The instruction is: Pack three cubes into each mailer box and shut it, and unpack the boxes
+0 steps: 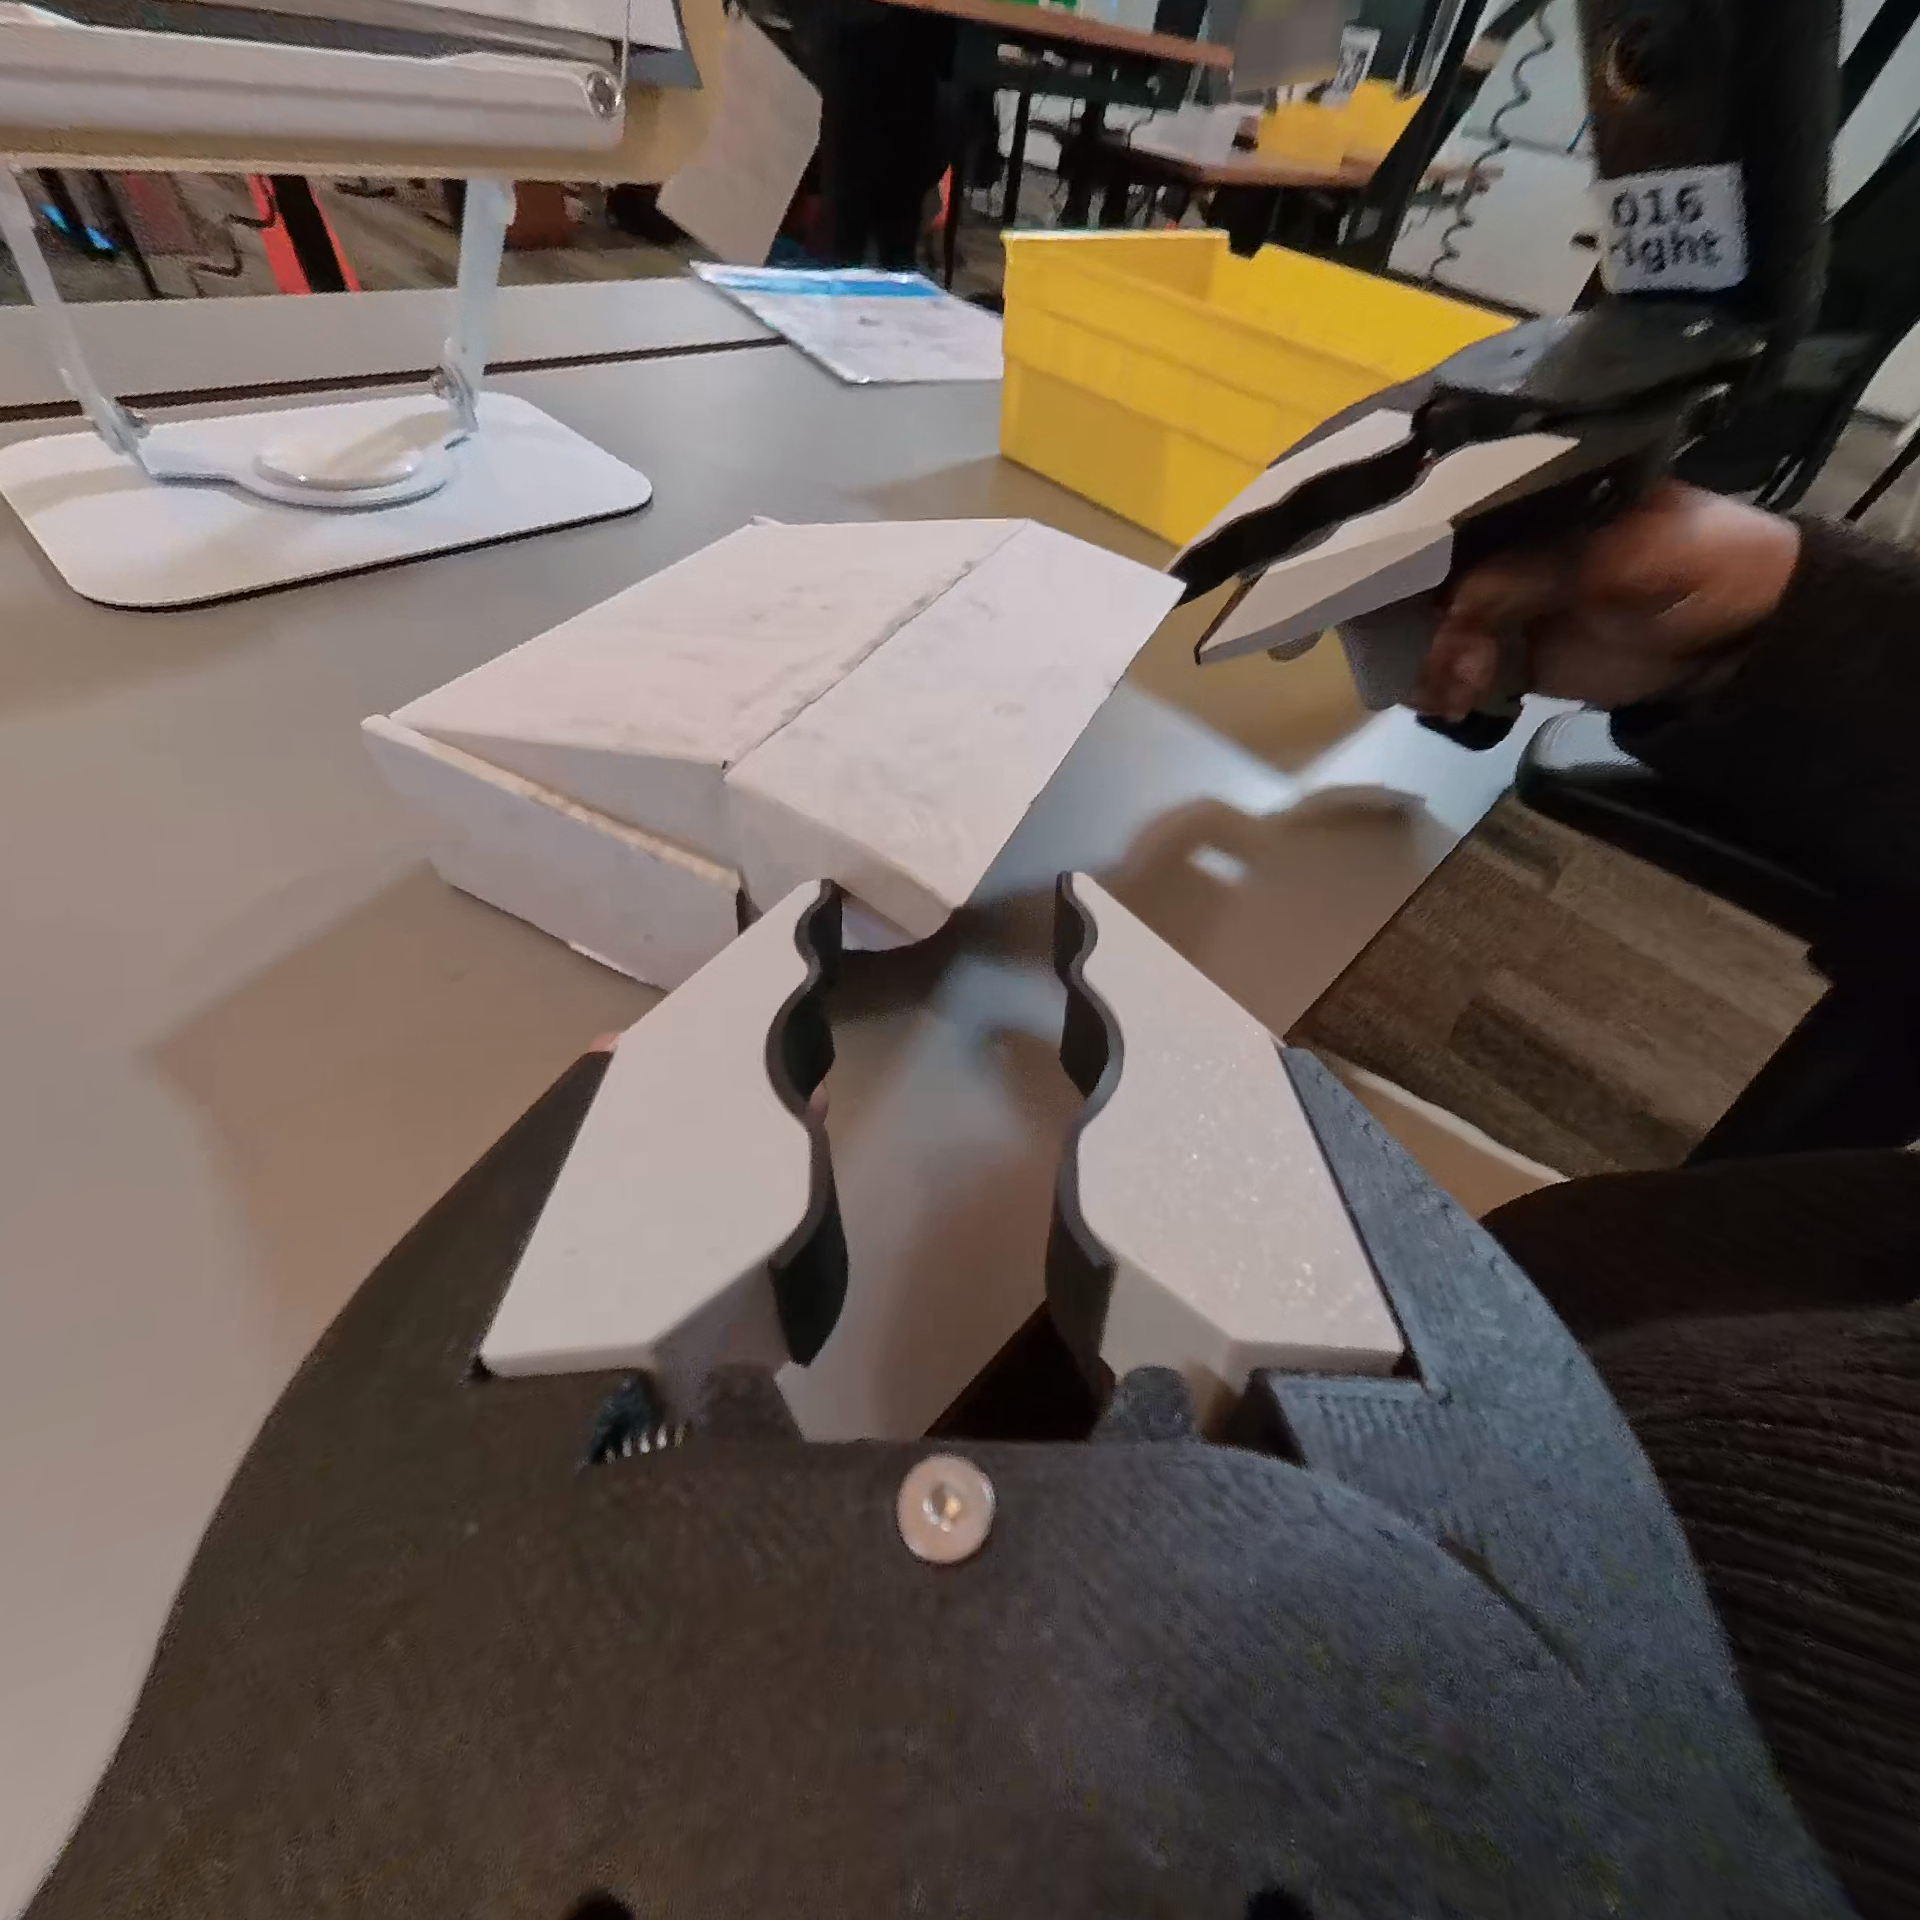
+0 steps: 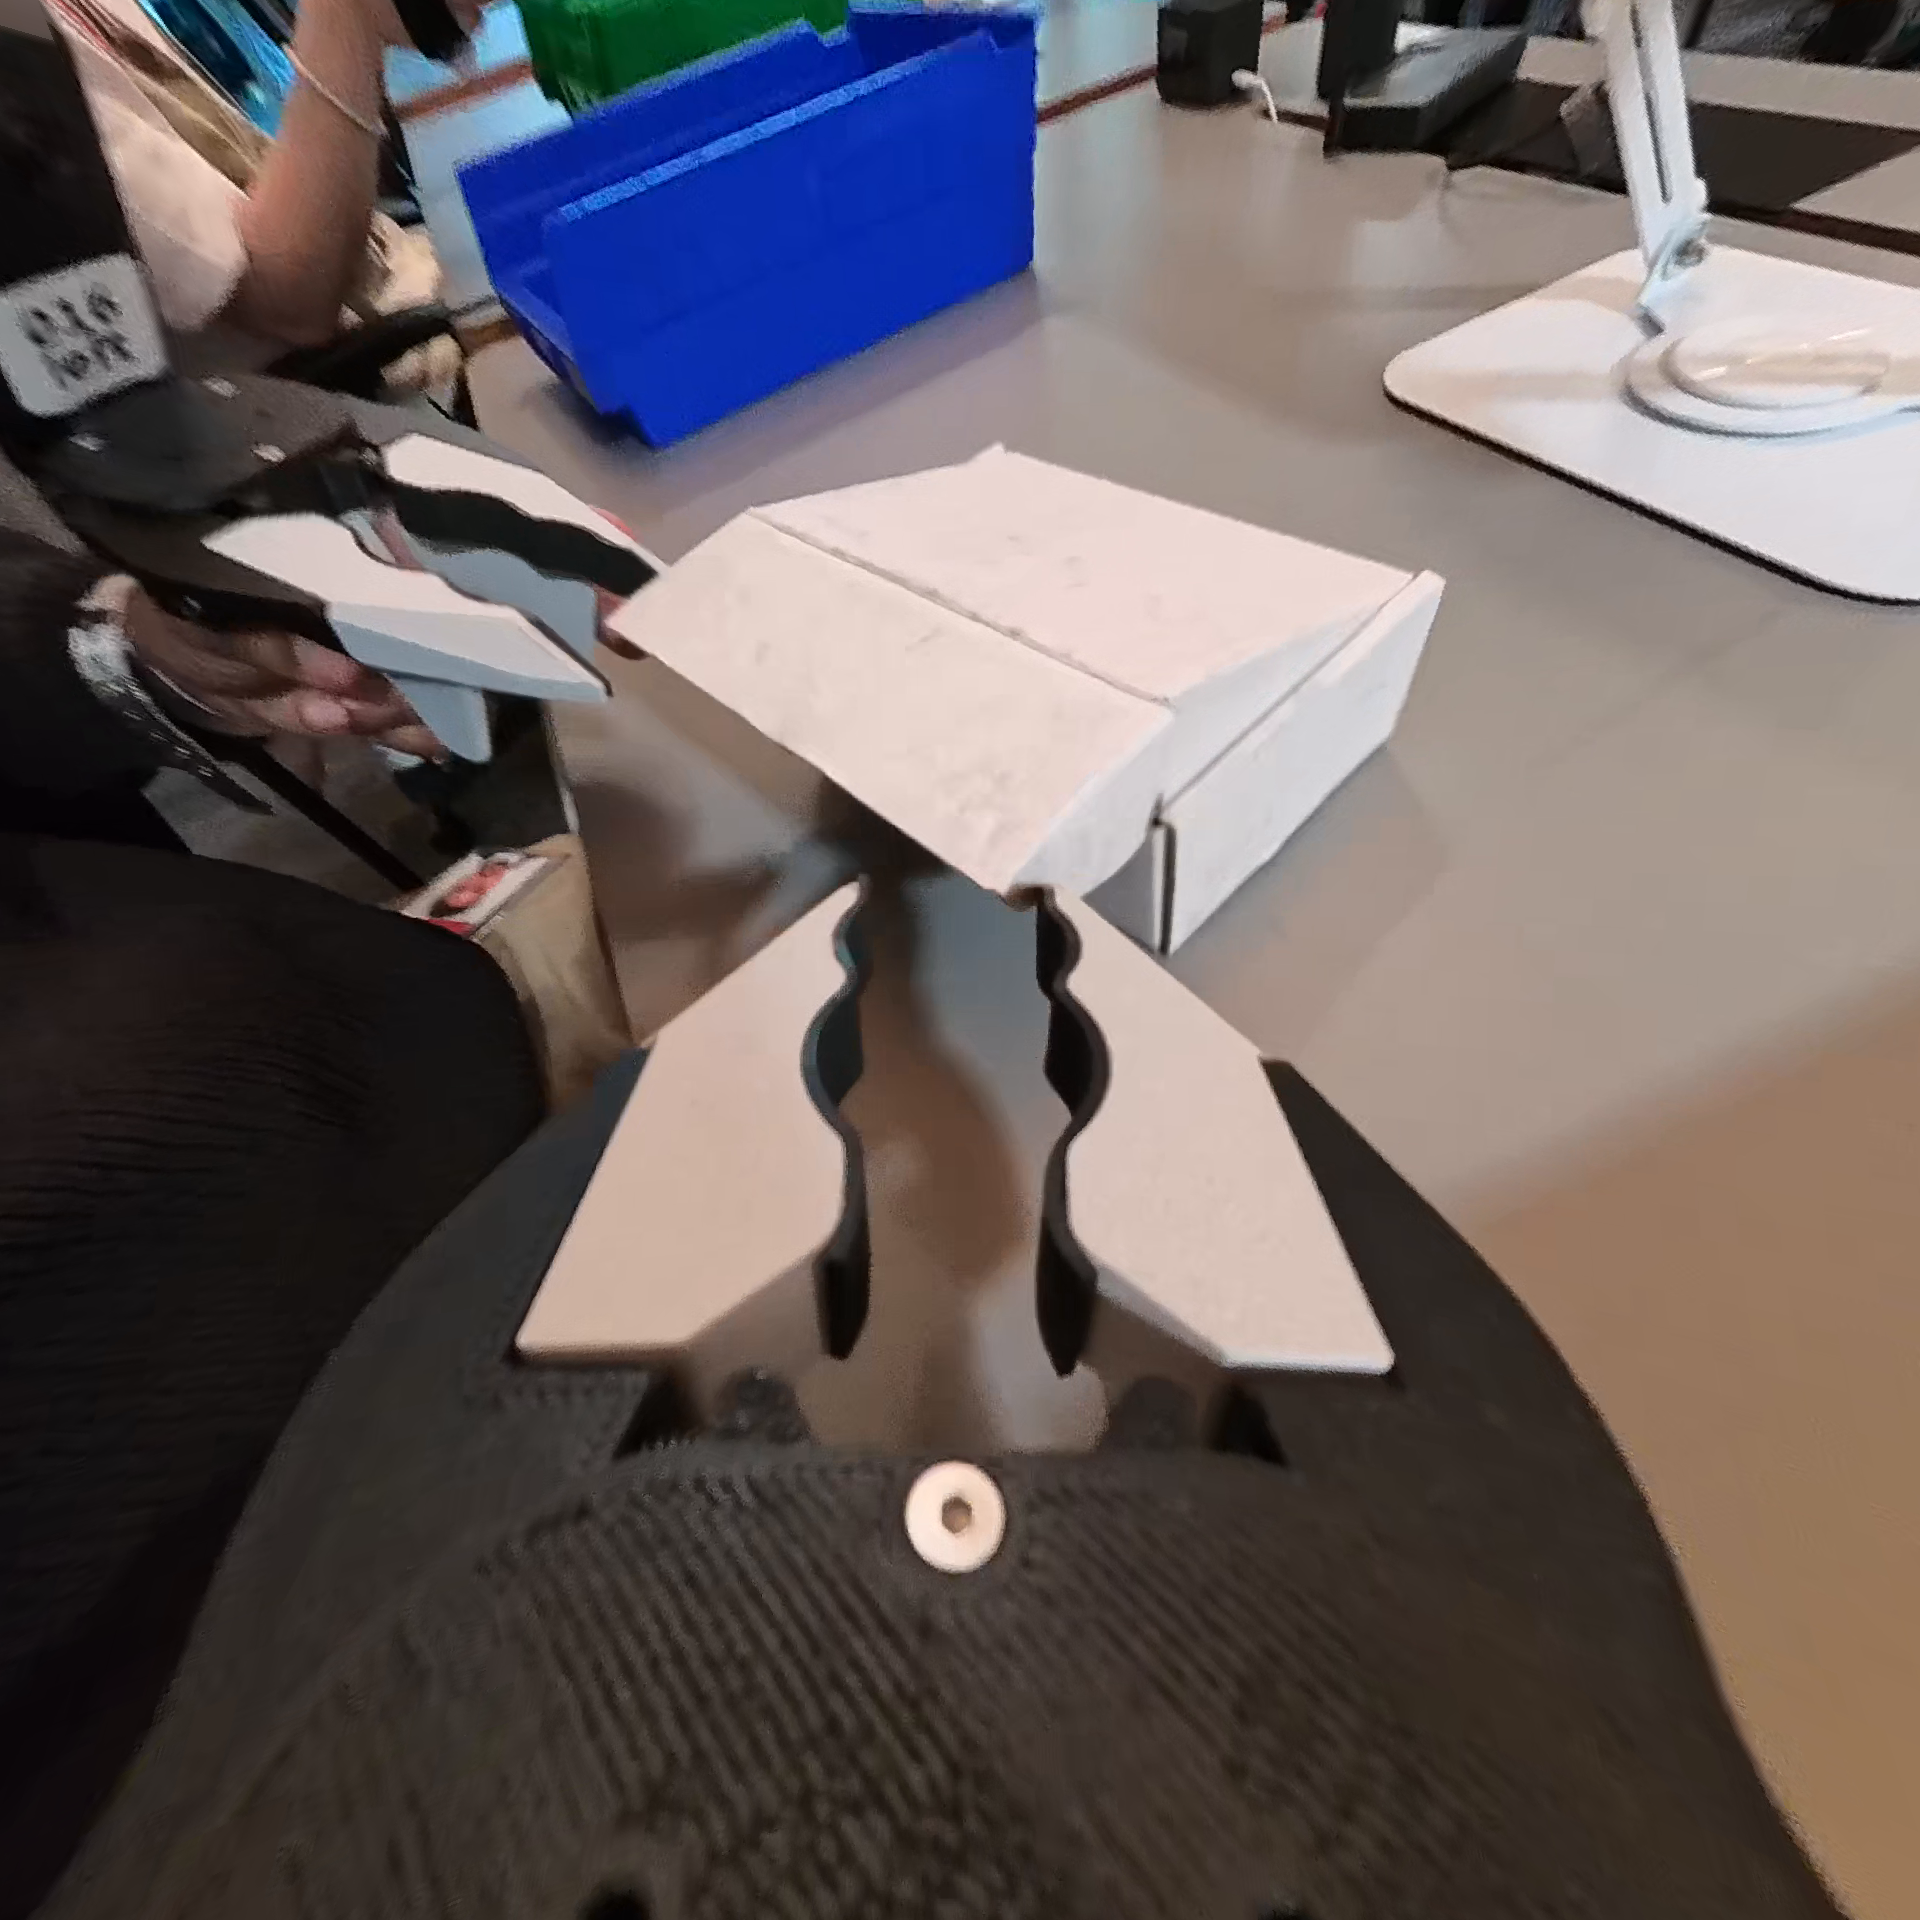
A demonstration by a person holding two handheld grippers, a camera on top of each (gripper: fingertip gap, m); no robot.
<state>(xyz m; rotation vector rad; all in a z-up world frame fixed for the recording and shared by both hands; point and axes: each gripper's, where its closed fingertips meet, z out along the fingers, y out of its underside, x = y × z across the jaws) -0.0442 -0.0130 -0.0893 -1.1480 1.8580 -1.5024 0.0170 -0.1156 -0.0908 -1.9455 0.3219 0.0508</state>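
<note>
A white mailer box (image 1: 582, 862) stands on the grey table near its front edge. Its lid (image 1: 727, 644) is tilted up, and the front flap (image 1: 935, 748) sticks out toward me. My left gripper (image 1: 951, 899) is open, with its tips at the flap's near corner. My right gripper (image 2: 951, 899) is open too, and its right fingertip touches the flap's (image 2: 914, 707) other corner. Each gripper also shows in the other's view: the right one (image 1: 1195, 613) and the left one (image 2: 613, 623) flank the flap. No cubes are in view, and the box's inside is hidden.
A yellow bin (image 1: 1143, 395) stands behind the box to the right. A blue bin (image 2: 769, 229) with a green bin (image 2: 665, 42) behind it stands to the left. A white stand base (image 1: 312, 499) sits beyond the box. The table edge and floor (image 1: 1558, 987) are close.
</note>
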